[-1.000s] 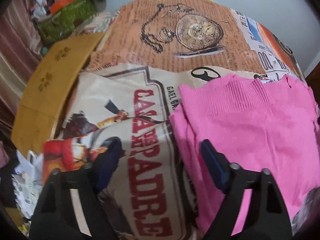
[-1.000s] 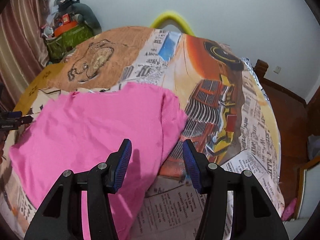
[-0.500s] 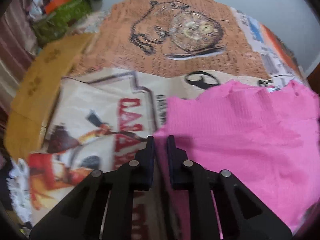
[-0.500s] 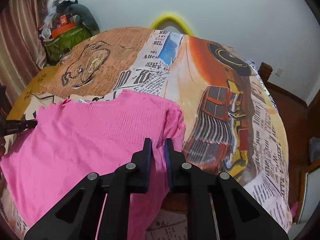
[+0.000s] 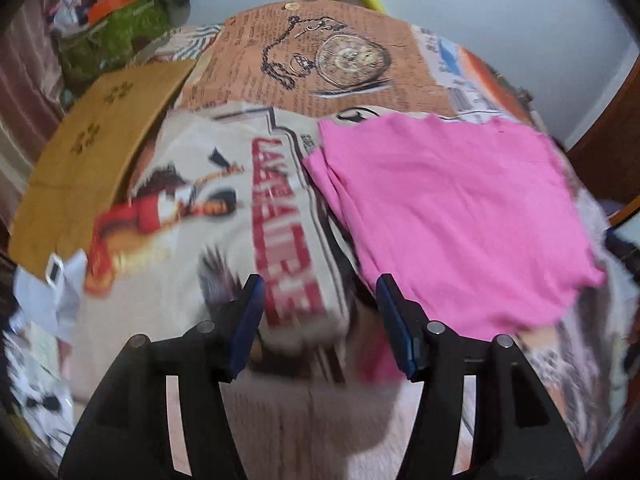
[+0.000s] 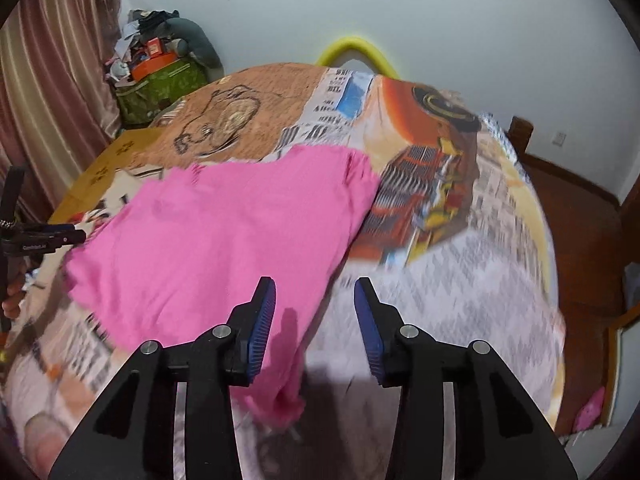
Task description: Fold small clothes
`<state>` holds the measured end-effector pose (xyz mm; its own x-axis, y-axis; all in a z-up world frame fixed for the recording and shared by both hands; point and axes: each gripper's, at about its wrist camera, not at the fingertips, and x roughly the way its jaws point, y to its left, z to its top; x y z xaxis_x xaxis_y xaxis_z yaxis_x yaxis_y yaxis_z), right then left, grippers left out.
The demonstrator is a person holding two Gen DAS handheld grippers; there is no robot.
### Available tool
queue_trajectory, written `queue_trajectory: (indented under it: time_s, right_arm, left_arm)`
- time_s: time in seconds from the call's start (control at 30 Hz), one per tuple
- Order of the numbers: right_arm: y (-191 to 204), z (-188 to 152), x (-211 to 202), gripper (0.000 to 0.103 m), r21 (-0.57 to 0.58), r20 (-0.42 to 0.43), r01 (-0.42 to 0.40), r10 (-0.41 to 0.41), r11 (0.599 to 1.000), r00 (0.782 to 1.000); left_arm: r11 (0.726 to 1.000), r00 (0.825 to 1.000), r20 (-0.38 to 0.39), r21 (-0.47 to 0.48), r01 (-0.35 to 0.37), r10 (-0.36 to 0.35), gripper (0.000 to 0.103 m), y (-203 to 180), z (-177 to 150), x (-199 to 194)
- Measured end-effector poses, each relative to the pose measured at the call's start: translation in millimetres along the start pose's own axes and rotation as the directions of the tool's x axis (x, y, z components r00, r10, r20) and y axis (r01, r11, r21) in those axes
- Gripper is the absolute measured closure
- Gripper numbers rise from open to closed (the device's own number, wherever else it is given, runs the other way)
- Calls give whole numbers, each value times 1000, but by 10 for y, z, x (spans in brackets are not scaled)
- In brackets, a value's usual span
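A pink knit garment lies spread on the printed bedspread; it also shows in the right wrist view. My left gripper is open and empty, near the garment's left near edge, above the bed. My right gripper is open and empty, over the garment's right near corner, which hangs over the bed edge. The left gripper's side shows at the far left of the right wrist view.
A tan cardboard sheet lies at the bed's left. A green bag with clutter stands by the curtain. A yellow hoop rises behind the bed. Wooden floor lies to the right.
Both grippers were shut on the garment's edges half a second ago; now both have opened and pulled back. The garment has been laid flatter on the bed.
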<state>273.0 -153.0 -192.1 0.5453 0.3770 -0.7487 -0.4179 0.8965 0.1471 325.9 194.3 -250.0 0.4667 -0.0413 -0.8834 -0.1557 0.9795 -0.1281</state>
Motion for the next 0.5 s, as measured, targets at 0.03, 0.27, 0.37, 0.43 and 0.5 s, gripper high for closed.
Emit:
queue_trajectory:
  time_s: [0.03, 0.27, 0.37, 0.43, 0.5]
  right_arm:
    - [19, -44, -7, 65, 3, -3, -5, 5, 1000, 1000]
    - [72, -352, 88, 65, 78, -46, -50, 53, 996, 998]
    - [77, -402, 140, 65, 111, -67, -83, 91, 990, 994]
    - [102, -423, 170, 77, 115, -79, -100, 110, 988, 991]
    - [135, -433, 203, 89, 101, -96, -101, 111, 990, 989]
  left_arm:
    - [1000, 1000, -3, -10, 22, -22, 46, 4, -81, -56]
    - [998, 998, -51, 66, -25, 29, 47, -203, -422, 54]
    - [997, 998, -46, 74, -32, 36, 62, -286, -450, 162]
    - [995, 999, -19, 88, -34, 36, 82, -361, -444, 160]
    - [994, 999, -9, 98, -40, 41, 99, -410, -432, 149]
